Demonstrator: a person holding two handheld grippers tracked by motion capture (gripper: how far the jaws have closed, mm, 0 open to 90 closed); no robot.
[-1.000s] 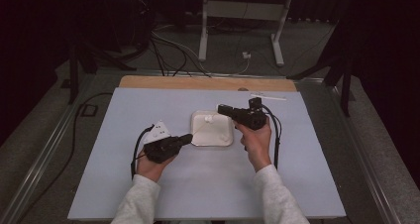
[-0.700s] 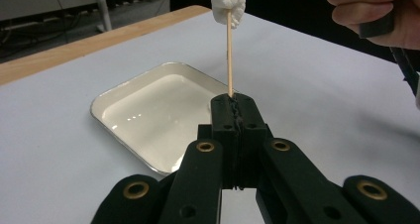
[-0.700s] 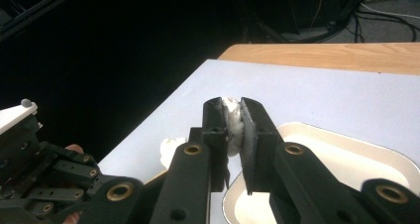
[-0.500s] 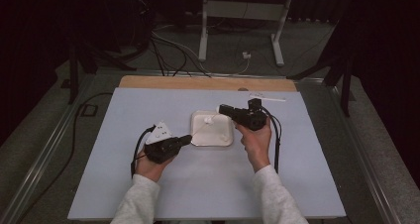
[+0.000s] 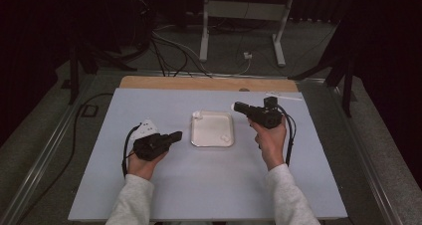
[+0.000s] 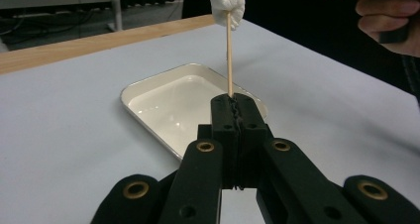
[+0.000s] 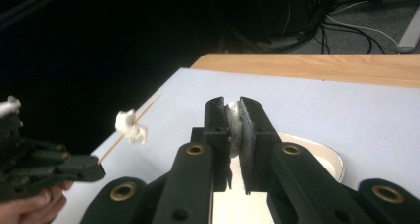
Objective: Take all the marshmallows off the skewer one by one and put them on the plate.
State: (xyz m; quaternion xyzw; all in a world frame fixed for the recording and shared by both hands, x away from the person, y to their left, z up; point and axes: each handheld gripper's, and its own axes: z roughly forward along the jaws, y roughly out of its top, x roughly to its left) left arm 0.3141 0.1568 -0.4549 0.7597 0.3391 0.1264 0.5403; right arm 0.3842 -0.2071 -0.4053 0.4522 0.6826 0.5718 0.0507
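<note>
Nothing to read anywhere on this table: no lettering, no label, no brand, no number. The white tray [image 5: 212, 130] is blank along its rim, and the black jaws in both gripper views carry bare brass rivets and no markings. The pale blue table [image 5: 199, 185] surface is plain too, with no sign or sticker on it.
</note>
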